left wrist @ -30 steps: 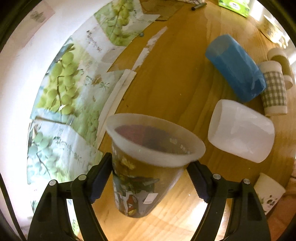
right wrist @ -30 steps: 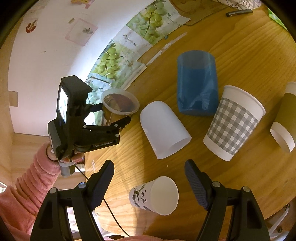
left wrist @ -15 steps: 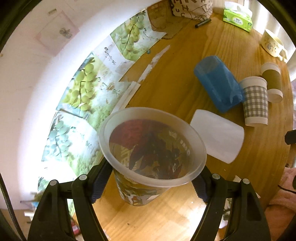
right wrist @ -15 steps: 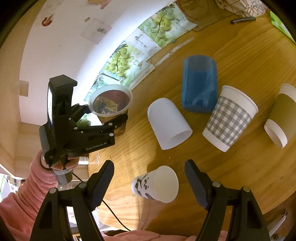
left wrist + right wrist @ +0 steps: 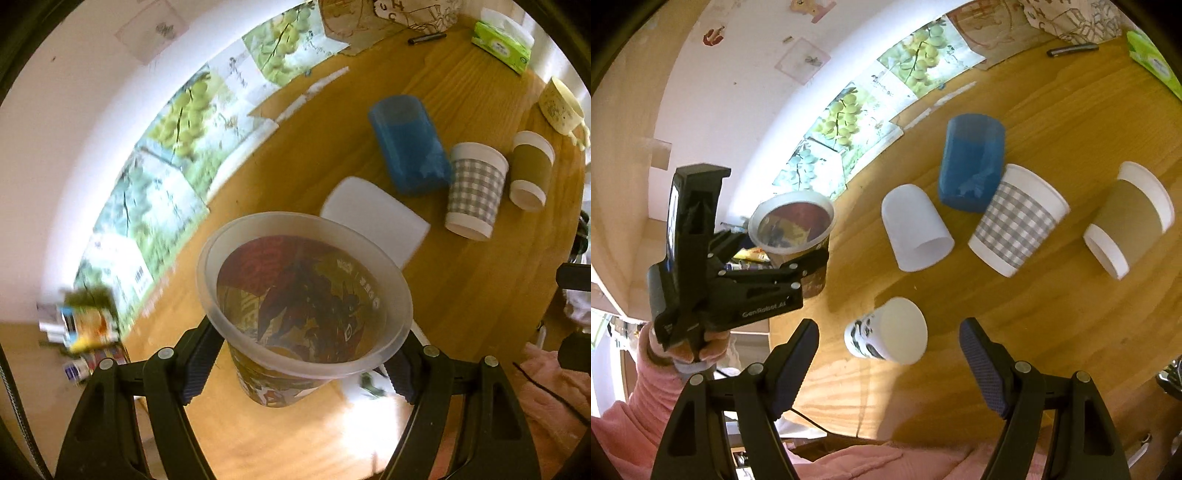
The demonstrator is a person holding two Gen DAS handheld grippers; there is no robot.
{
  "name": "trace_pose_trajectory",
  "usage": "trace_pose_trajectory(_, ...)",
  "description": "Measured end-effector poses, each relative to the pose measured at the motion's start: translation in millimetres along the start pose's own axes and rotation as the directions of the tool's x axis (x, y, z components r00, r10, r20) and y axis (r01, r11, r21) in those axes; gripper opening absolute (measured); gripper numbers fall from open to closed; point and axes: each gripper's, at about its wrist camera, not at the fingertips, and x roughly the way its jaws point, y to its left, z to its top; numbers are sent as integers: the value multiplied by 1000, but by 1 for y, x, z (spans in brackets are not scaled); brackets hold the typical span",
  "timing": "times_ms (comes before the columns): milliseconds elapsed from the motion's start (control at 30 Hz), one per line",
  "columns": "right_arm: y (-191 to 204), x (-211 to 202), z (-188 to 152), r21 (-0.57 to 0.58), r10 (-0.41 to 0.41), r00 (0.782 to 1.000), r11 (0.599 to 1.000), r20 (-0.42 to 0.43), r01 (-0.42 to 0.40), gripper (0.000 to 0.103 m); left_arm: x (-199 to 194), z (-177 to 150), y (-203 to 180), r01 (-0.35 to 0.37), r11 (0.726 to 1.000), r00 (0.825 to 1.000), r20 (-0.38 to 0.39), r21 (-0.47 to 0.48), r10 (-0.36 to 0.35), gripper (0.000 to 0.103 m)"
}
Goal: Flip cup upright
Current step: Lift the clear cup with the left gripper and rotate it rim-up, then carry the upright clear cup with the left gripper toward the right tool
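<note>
My left gripper (image 5: 303,354) is shut on a frosted plastic cup with a colourful printed sleeve (image 5: 303,295), mouth up, held above the table's left edge; it also shows in the right wrist view (image 5: 794,229). My right gripper (image 5: 890,354) is open and empty, hovering above a small panda-print paper cup (image 5: 886,332) that lies on its side. A white cup (image 5: 916,232), a blue cup (image 5: 971,166), a grey checked cup (image 5: 1015,221) and a brown-sleeved cup (image 5: 1126,218) lie on their sides on the wooden table (image 5: 1052,314).
Grape-print papers (image 5: 842,118) line the wall edge of the table. A black pen (image 5: 1071,50) and a green tissue box (image 5: 502,46) sit at the far side. A cream mug (image 5: 561,107) stands at the far right. The person's pink sleeve (image 5: 628,406) is at lower left.
My left gripper has lifted the printed cup higher and drawn it back toward the table's left edge. The right gripper has risen slightly and stays open over the panda cup.
</note>
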Motion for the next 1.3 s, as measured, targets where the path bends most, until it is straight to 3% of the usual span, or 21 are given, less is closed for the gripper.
trace_pose_trajectory(267, -21, -23, -8, -21, -12, 999, 1000, -30, 11, 79, -13, -17, -33, 47, 986, 991, -114, -161, -65, 80)
trace_pose_trajectory(400, -33, -31, -11, -33, -15, 998, 999, -53, 13, 79, -17, -24, -49, 77, 970, 987, -117, -231, -106, 80)
trace_pose_trajectory(600, -49, -38, -12, -55, -23, 995, 998, -93, 18, 79, -13, -28, -69, 140, 922, 975, -112, -360, -191, 80)
trace_pose_trajectory(700, -55, -40, -12, -68, -29, 993, 997, -115, 21, 79, -8, -30, -78, 167, 886, 966, -107, -432, -234, 80)
trace_pose_trajectory(833, -62, -41, -11, -90, -41, 988, 996, -147, 28, 79, -1, -33, -94, 189, 862, 958, -106, -471, -267, 80)
trace_pose_trajectory(1300, -87, -45, -12, -156, -117, 967, 984, -227, 83, 79, 36, -30, -116, 278, 727, 913, -63, -628, -404, 80)
